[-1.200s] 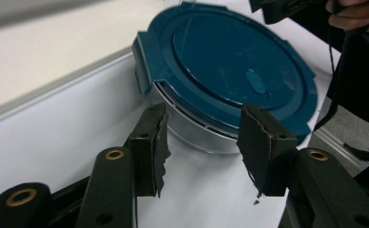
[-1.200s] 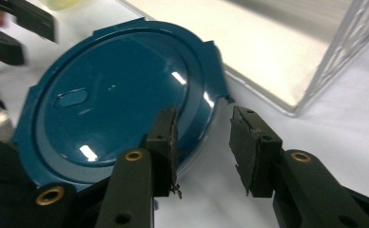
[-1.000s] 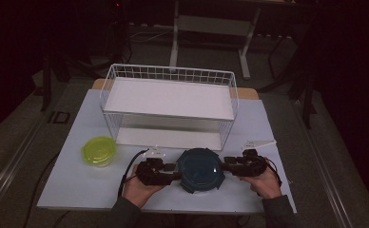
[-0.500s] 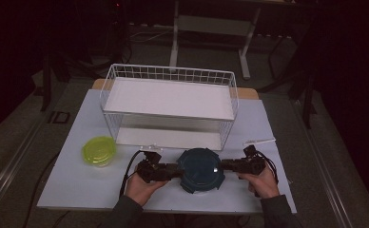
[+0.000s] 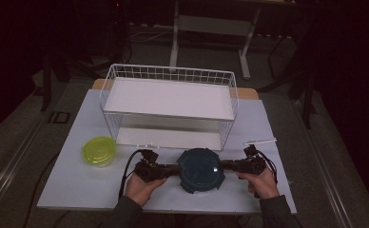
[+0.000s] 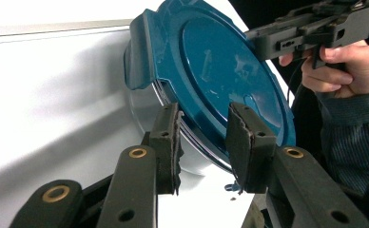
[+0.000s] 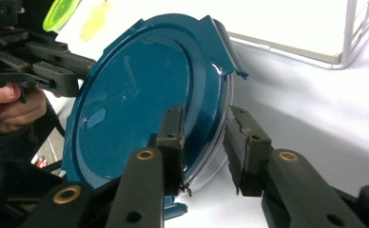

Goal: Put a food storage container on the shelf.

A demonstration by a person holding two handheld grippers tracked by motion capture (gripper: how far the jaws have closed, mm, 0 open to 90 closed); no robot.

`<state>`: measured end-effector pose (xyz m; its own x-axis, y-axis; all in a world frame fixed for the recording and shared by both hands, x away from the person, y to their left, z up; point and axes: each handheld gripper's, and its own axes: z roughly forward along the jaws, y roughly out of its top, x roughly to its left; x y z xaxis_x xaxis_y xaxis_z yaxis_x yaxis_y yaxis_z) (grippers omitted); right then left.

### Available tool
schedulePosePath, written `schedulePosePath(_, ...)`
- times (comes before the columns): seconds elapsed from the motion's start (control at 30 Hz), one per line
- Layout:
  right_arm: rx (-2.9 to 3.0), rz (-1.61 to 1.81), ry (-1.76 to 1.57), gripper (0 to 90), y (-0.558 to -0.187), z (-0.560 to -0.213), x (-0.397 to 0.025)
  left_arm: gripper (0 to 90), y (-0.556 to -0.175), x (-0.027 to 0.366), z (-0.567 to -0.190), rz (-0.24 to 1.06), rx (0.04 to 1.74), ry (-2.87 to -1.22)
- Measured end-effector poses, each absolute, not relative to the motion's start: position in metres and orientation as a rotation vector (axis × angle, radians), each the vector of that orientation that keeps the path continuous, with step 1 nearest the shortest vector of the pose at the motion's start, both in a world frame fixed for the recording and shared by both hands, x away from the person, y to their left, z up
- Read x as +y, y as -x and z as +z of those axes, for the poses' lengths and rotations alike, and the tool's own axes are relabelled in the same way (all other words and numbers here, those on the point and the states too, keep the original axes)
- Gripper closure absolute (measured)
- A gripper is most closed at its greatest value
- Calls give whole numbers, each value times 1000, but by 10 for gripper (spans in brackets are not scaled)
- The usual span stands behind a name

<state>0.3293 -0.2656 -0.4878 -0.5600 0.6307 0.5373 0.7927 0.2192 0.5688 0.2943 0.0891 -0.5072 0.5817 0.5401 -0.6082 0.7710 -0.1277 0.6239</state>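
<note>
While the blue-lidded container (image 5: 200, 169) sits between them on the table (image 5: 78, 180), left gripper (image 5: 166, 168) and right gripper (image 5: 228, 166) flank it, all 4 jaws parted around its rim.

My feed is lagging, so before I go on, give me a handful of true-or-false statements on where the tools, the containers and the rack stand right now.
1. The left tool and right tool flank the blue-lidded container from opposite sides. True.
2. The blue lid is off. False: it sits on the container.
3. The yellow-green container sits left of the blue one. True.
4. The yellow-green container is inside the wire rack. False: it stands on the table, outside the rack.
</note>
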Motion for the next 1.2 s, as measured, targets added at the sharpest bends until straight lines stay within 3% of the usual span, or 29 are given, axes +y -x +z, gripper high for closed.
schedulePosePath(0.03, -2297, -1256, 1361, 707, -329, -488, -266, 665, -294, 89, -507, -287, 1079, -1801)
schedulePosePath(0.07, -2297, -1283, 1367, 790, -328, -485, -267, 680, -295, 89, -507, -306, 1099, -1788)
schedulePosePath(0.13, -2283, -1296, 1385, 833, -328, -483, -270, 694, -296, 90, -507, -315, 1103, -1781)
schedulePosePath(0.2, -2271, -1287, 1392, 830, -329, -483, -270, 705, -297, 92, -508, -345, 1123, -1762)
schedulePosePath(0.3, -2277, -1283, 1379, 792, -331, -483, -269, 690, -297, 89, -508, -328, 1131, -1761)
schedulePosePath(0.33, -2278, -1267, 1371, 727, -331, -486, -267, 613, -296, 87, -509, -322, 1138, -1765)
schedulePosePath(0.57, -2184, -1235, 1358, 626, -333, -496, -269, 517, -297, 80, -519, -392, 1148, -1751)
schedulePosePath(0.9, -2024, -1189, 1350, 644, -335, -504, -276, 612, -297, 81, -515, -415, 1197, -1726)
schedulePosePath(1.2, -2066, -1307, 1312, 737, -326, -491, -278, 711, -288, 83, -503, -364, 1144, -1732)
